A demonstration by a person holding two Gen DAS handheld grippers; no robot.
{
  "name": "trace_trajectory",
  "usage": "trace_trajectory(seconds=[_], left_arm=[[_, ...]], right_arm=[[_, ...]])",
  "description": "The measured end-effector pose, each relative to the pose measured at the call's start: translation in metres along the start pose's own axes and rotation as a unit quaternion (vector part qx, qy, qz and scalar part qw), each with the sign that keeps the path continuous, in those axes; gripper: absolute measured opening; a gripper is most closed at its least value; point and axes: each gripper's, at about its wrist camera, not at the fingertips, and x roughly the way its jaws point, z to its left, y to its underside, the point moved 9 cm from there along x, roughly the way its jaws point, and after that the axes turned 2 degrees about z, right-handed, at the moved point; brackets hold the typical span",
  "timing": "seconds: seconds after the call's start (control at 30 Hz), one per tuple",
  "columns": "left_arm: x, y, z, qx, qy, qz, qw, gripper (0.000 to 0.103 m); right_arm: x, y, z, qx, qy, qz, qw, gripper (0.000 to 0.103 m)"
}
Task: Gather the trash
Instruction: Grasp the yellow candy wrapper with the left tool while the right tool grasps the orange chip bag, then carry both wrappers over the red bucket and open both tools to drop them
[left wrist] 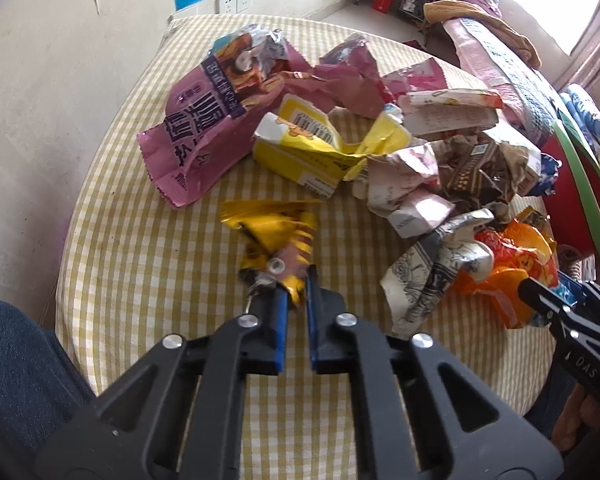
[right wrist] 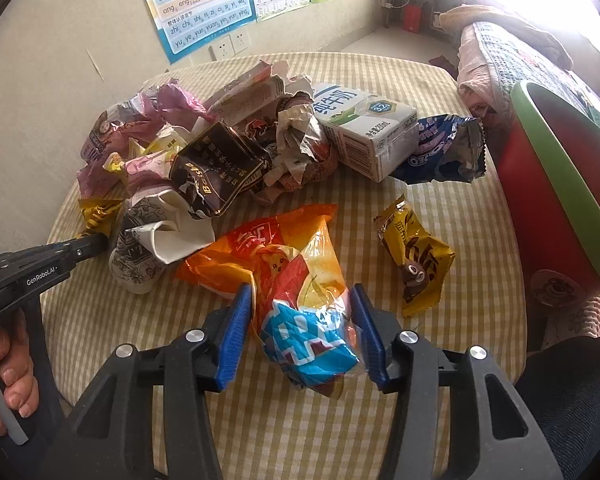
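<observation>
A pile of trash lies on a table with a yellow checked cloth point(left wrist: 140, 280). My left gripper point(left wrist: 296, 282) is shut on the near corner of a crumpled gold and yellow wrapper point(left wrist: 272, 232), which lies in front of the pile. In the right wrist view an orange and blue snack bag point(right wrist: 300, 280) sits between the blue pads of my right gripper point(right wrist: 302, 304). Both pads touch its sides, so that gripper is shut on it. The right gripper point(left wrist: 560, 300) also shows at the right edge of the left wrist view. The left gripper point(right wrist: 96, 244) shows at the left edge of the right wrist view.
A red bin with a green rim point(right wrist: 540, 208) stands at the table's right edge. Also on the cloth are a purple bag point(left wrist: 196, 136), a yellow carton point(left wrist: 300, 148), a milk carton point(right wrist: 364, 132), a blue cookie wrapper point(right wrist: 440, 152), a yellow chocolate wrapper point(right wrist: 416, 264) and a crushed paper cup point(right wrist: 148, 240).
</observation>
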Motion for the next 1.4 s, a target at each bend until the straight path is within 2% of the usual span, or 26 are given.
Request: trace_trajectory(seconds=[0.23, 0.43, 0.6, 0.83, 1.1, 1.4], left_arm=[[-0.019, 0.004, -0.013, 0.023, 0.007, -0.02, 0.9995, 0.003], [-0.046, 0.008, -0.018, 0.007, 0.031, -0.038, 0.9988, 0.003], [-0.068, 0.001, -0.034, 0.004, 0.041, -0.053, 0.9978, 0.003], [-0.103, -0.013, -0.059, 0.028, 0.044, -0.084, 0.9951, 0.003], [-0.127, -0.045, -0.119, 0.079, 0.063, -0.11, 0.9887, 0.003], [-0.13, -0.072, -0.215, 0.145, 0.106, -0.117, 0.9769, 0.003]], right_arm=[[-0.017, -0.005, 0.002, 0.002, -0.006, -0.024, 1.0, 0.046], [-0.045, -0.005, 0.002, 0.012, -0.014, -0.05, 0.999, 0.046], [-0.068, -0.009, -0.002, 0.027, -0.019, -0.074, 0.997, 0.046], [-0.094, -0.018, -0.018, 0.05, -0.018, -0.109, 0.993, 0.046], [-0.135, -0.039, -0.06, 0.087, -0.004, -0.165, 0.982, 0.046], [-0.175, -0.053, -0.142, 0.146, 0.026, -0.208, 0.967, 0.046]])
